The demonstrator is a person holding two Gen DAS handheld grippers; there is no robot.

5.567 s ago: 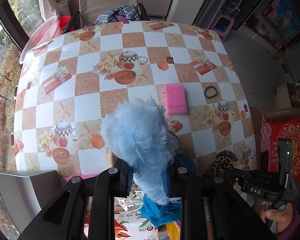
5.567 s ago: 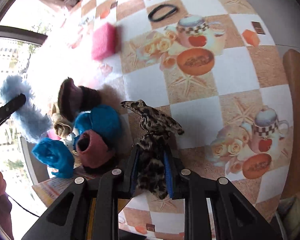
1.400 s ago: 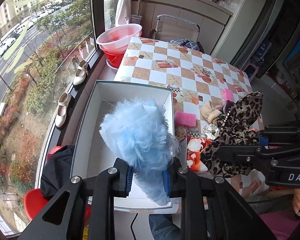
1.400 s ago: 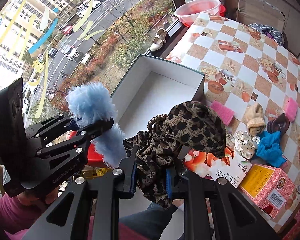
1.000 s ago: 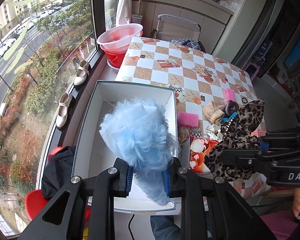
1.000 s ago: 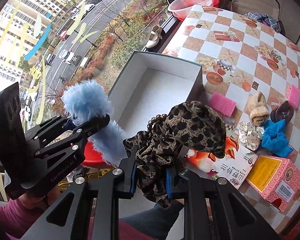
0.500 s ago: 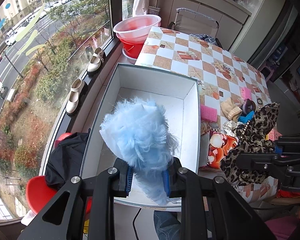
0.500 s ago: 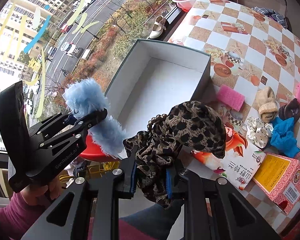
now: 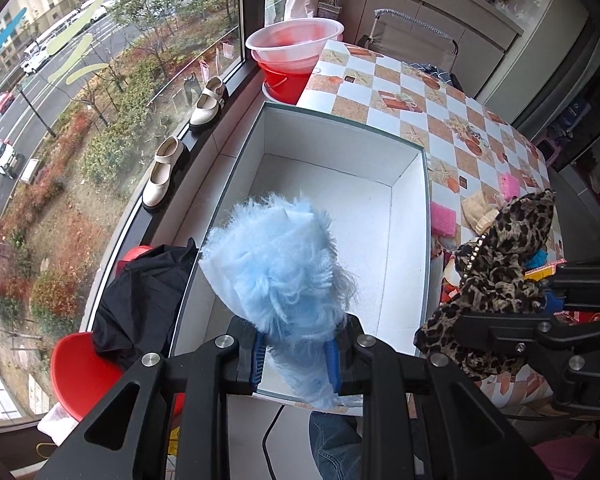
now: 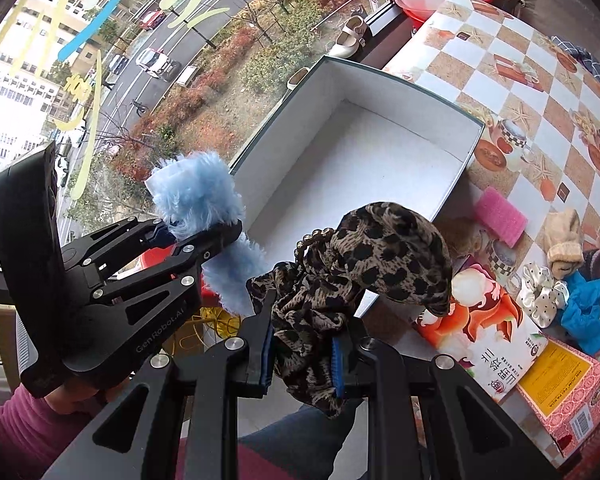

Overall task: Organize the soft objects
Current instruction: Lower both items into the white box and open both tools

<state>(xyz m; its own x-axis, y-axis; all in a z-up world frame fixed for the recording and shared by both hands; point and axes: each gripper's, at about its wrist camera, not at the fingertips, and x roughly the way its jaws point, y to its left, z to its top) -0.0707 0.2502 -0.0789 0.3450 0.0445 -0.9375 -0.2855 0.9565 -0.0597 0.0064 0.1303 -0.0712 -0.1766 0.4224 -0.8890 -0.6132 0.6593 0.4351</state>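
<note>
The left gripper (image 9: 296,354) is clamped on a fluffy pale-blue piece (image 9: 276,264), the right gripper (image 10: 303,354) on a crumpled leopard-print fabric (image 10: 364,264); both items are carried above the near end of an empty white box (image 9: 340,208), apparently for dropping in. Beyond, more soft items are left scattered on the checkered table (image 9: 440,120).

We find the open box (image 9: 340,208) left of the worktop (image 9: 440,112), against the window sill (image 9: 204,136); loose soft items (image 10: 560,240) lie on the worktop, right of the box.
</note>
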